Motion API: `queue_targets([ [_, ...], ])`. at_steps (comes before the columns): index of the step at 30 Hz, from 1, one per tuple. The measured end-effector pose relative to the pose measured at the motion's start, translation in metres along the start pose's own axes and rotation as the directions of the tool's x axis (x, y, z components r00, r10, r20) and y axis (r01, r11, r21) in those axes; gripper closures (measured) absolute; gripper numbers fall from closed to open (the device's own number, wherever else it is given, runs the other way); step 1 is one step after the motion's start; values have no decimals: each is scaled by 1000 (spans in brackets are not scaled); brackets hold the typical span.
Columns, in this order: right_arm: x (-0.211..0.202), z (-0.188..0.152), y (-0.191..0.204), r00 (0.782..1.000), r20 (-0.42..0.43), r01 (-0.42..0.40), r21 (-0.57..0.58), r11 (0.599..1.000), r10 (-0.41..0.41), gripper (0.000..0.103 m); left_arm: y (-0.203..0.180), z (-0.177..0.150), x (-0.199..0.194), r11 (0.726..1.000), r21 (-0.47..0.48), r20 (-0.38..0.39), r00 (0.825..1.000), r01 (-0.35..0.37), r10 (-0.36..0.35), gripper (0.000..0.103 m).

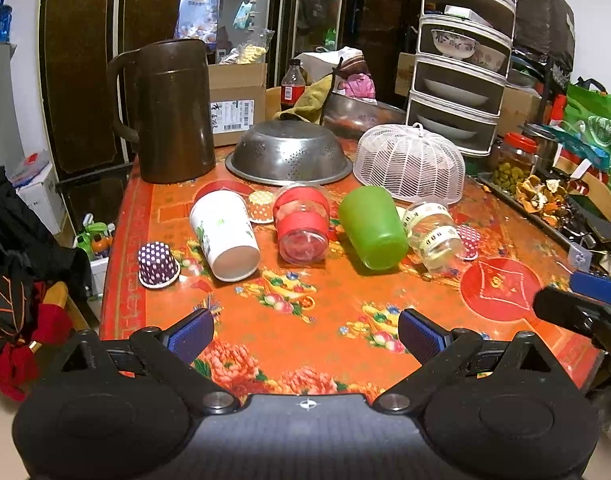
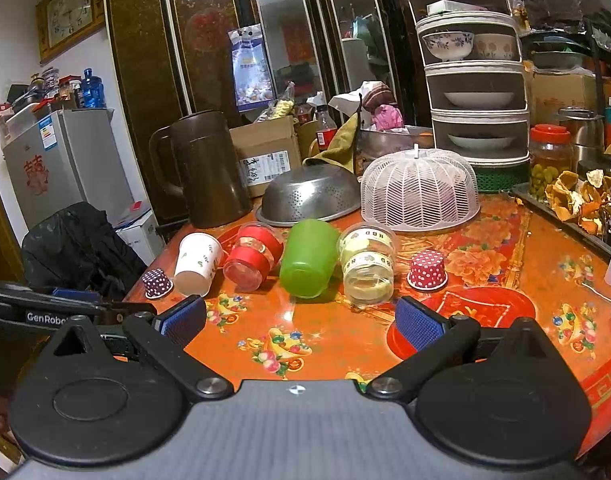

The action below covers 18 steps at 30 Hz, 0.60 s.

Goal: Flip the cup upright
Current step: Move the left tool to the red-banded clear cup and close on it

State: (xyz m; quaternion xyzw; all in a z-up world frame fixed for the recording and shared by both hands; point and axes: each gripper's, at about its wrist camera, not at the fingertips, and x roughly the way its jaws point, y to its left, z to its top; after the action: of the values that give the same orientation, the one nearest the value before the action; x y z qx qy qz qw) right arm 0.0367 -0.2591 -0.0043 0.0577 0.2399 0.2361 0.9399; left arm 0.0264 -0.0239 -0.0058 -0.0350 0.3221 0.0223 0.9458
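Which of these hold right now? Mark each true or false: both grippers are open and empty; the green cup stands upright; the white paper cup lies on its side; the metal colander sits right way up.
1. Left gripper and right gripper are open and empty. True.
2. The green cup stands upright. False: it lies on its side.
3. The white paper cup lies on its side. True.
4. The metal colander sits right way up. False: it is upside down on the table.
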Motion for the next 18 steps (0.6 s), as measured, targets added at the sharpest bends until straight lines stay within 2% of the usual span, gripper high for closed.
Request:
queue_targets([
  [3, 0, -1, -5, 1000, -3, 0, 4, 1000, 0, 1, 2, 20, 11, 1000, -15, -5, 1000, 25, -25, 3],
  [7, -1, -1, -10, 1000, -6, -3, 6, 1000, 3, 1, 4, 75, 63, 1000, -18, -128, 991, 23, -25, 3],
  [10, -5, -1, -11, 1000, -1, -13, 0, 1000, 13, 1, 4, 104, 116, 1000, -2, -245, 969, -28, 27, 4],
  [13, -9, -3, -14, 1000, 1, -17, -7, 1000, 17, 1, 11, 115, 154, 997, -62, -305, 952, -36, 15, 13],
  [15, -11, -4, -18, 1000, -4, -13, -9, 1000, 12, 1, 13, 116, 170, 996, -92, -318, 948, -13, -17, 14],
  [18, -11, -5, -27, 1000, -12, -1, -5, 1000, 1, 1, 10, 116, 186, 996, -87, -341, 940, -29, -2, 14],
])
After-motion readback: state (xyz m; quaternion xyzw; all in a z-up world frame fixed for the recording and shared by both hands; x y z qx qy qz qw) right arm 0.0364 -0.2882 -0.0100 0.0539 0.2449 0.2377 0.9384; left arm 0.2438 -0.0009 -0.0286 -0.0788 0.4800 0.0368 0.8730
